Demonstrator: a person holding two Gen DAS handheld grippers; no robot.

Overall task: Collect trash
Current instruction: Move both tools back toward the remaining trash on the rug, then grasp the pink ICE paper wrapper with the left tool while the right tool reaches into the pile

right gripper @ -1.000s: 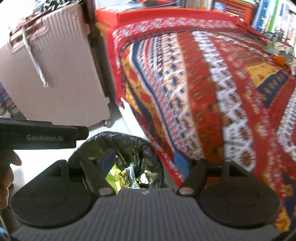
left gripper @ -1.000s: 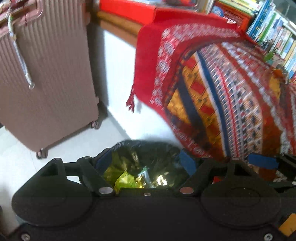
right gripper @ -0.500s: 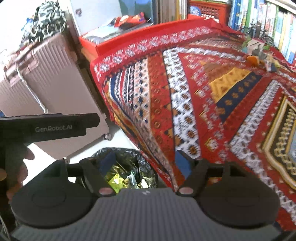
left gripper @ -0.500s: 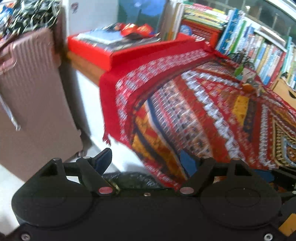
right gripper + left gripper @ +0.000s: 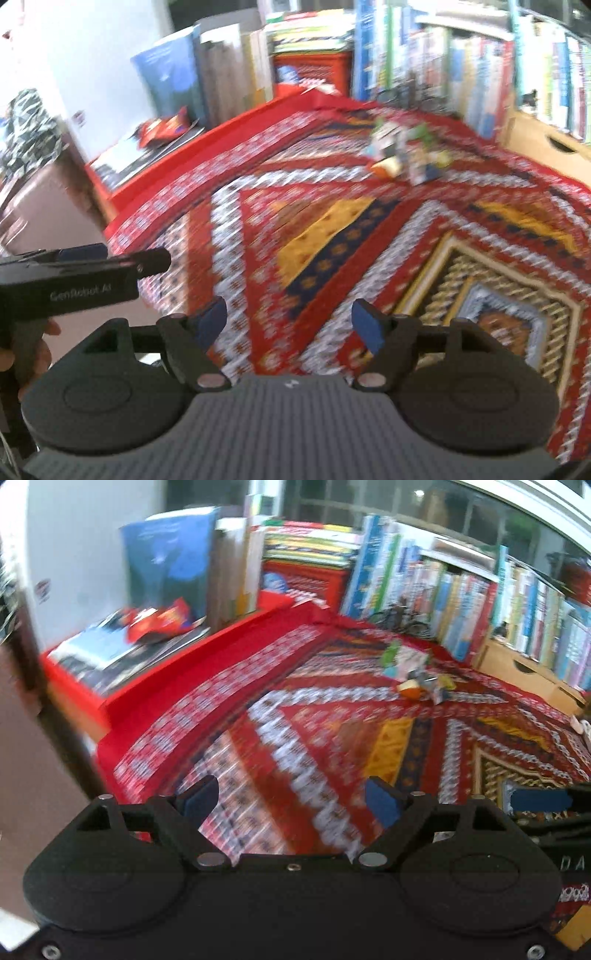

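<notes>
A small heap of crumpled wrappers [image 5: 417, 672] lies far back on the red patterned tablecloth [image 5: 258, 686], also blurred in the right wrist view as the same wrappers [image 5: 402, 155]. A red snack wrapper [image 5: 159, 622] rests on magazines at the back left, red wrapper [image 5: 162, 129]. My left gripper [image 5: 290, 794] hovers over the cloth's near edge, its jaws opening with nothing between them. My right gripper [image 5: 289, 315] is open and empty above the cloth, well short of the heap. The left gripper [image 5: 74, 273] shows beside it at left, held by a hand.
Rows of upright books [image 5: 461, 579] line the back and right of the table. A red box [image 5: 74, 686] carries the magazines. A wooden drawer box [image 5: 546, 147] stands at the right. A pink suitcase [image 5: 29, 221] stands on the floor at left.
Both grippers rose from above the black-lined bin and swung up over the table. The bin has dropped out of both views, and the trash heap and bookshelf came into view.
</notes>
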